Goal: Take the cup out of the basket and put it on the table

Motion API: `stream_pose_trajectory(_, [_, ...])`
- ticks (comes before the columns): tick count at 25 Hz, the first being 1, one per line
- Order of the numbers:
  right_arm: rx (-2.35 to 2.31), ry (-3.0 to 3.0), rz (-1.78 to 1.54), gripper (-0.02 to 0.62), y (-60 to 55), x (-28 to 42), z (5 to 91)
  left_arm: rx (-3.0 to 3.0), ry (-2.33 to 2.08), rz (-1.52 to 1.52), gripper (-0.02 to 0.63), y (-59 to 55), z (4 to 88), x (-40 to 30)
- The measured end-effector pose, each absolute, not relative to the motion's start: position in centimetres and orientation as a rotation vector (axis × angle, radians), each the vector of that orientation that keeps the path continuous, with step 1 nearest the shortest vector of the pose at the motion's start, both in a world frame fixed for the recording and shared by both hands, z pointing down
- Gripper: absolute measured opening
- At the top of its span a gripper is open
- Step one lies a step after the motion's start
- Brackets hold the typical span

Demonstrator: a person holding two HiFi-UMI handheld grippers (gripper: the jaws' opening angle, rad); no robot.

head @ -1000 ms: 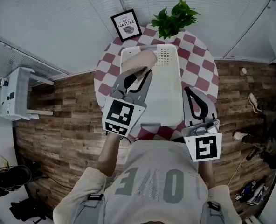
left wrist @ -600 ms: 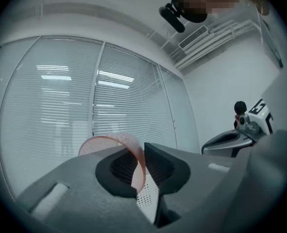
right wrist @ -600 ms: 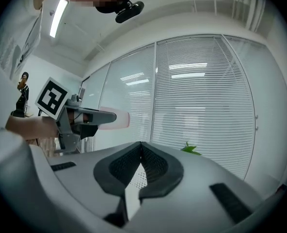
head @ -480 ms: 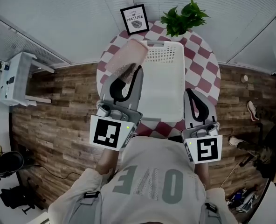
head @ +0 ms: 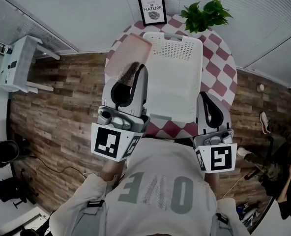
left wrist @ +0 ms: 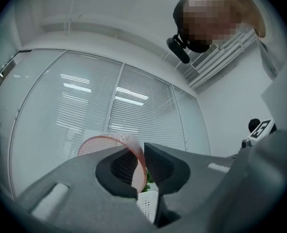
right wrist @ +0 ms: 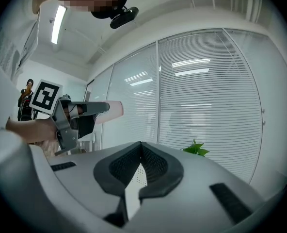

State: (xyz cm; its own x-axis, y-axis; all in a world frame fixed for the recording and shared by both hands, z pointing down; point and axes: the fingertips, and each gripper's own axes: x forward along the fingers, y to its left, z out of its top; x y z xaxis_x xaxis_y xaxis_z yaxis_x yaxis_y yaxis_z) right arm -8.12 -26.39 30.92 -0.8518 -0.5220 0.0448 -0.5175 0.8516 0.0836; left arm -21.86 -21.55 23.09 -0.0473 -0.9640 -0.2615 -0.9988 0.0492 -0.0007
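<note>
A translucent pink cup [head: 127, 58] hangs tilted in the air, left of the white perforated basket [head: 177, 82] and over the left edge of the round checkered table [head: 219, 58]. My left gripper [head: 138, 69] is shut on the cup's rim. In the left gripper view the thin pink wall [left wrist: 137, 159] is pinched between the two dark pads. My right gripper [head: 203, 96] stays low by the basket's near right corner, shut, with nothing in it. In the right gripper view its tips [right wrist: 141, 147] meet, and the cup [right wrist: 112, 109] shows at the left.
A framed picture [head: 152, 10] and a green potted plant [head: 206, 14] stand at the table's far edge. The basket covers the middle of the table. A white shelf unit [head: 17, 65] stands on the wooden floor at the left. Window blinds run behind the table.
The left gripper has carried the cup up out of the basket and to the left, past the basket's left rim. The right gripper has kept its place.
</note>
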Motion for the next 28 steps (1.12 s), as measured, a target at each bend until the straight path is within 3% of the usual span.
stream_pose_trajectory(28, [0.701,-3.019,-0.101,0.009,-27.4,-12.6,31.2,-1.866,2.247,0.144,0.044,-20.5,24.4,-25.6])
